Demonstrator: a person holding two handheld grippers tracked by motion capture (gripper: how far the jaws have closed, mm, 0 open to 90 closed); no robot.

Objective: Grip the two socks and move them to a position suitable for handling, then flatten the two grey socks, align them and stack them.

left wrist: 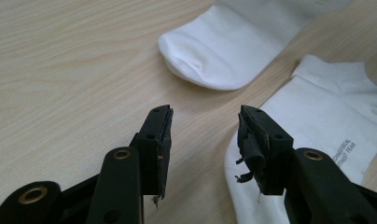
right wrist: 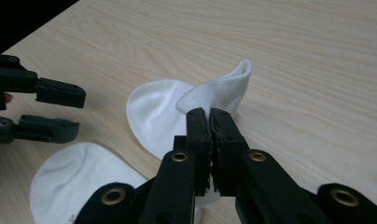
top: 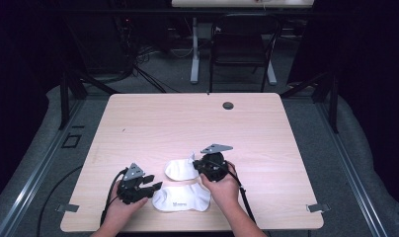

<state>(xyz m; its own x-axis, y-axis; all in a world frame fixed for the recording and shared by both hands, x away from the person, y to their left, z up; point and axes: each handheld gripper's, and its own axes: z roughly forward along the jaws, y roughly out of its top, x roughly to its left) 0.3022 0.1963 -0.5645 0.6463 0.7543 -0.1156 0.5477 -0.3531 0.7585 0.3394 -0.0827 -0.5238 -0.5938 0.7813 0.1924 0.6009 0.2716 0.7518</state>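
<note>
Pinching the far sock's (right wrist: 158, 112) cuff, the right hand-held gripper (right wrist: 210, 116) starts lifting; the left hand-held gripper (left wrist: 205, 126) hangs spread beside the near sock (left wrist: 317, 140), pairing unfinished.

The right gripper (right wrist: 210, 116) has its jaws pinched together on the cuff edge of a white sock (right wrist: 156, 112), lifting it into a curl off the wooden table (right wrist: 294, 42). Beyond, left of the jaws, the left gripper (right wrist: 77, 114) stands open above a second sock (right wrist: 79, 179).

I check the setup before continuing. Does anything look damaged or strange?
Yes. The pad on one jaw of the left gripper is torn, with black shreds hanging loose. The right gripper is shut on the far sock, its cuff lifted.
</note>
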